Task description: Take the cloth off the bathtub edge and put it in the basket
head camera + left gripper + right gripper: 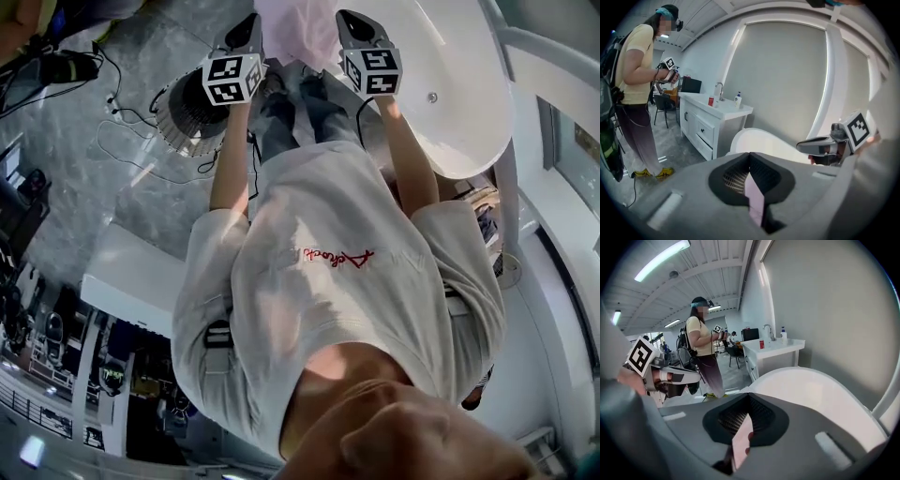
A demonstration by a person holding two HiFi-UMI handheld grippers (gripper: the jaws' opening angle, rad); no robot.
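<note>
- Head view: shows the left gripper [247,26] and right gripper [351,22] side by side at the top edge, both holding the pink cloth [298,28], spread crosswise from one to the other by the left rim of the white bathtub [459,84]. Places the basket [169,117] on the floor just left of the cloth, partly behind the left gripper's marker cube, hence nearer the left gripper.
- Left gripper view: finds the jaws together, clamped on a pink strip of cloth hanging below the pads. Catches the right gripper at the right edge, bathtub rim beyond.
- Right gripper view: finds these jaws pinched on a pink fold too, with the left gripper at the left edge.
- Probably calls for a carry leftward and down over the basket rim.
</note>
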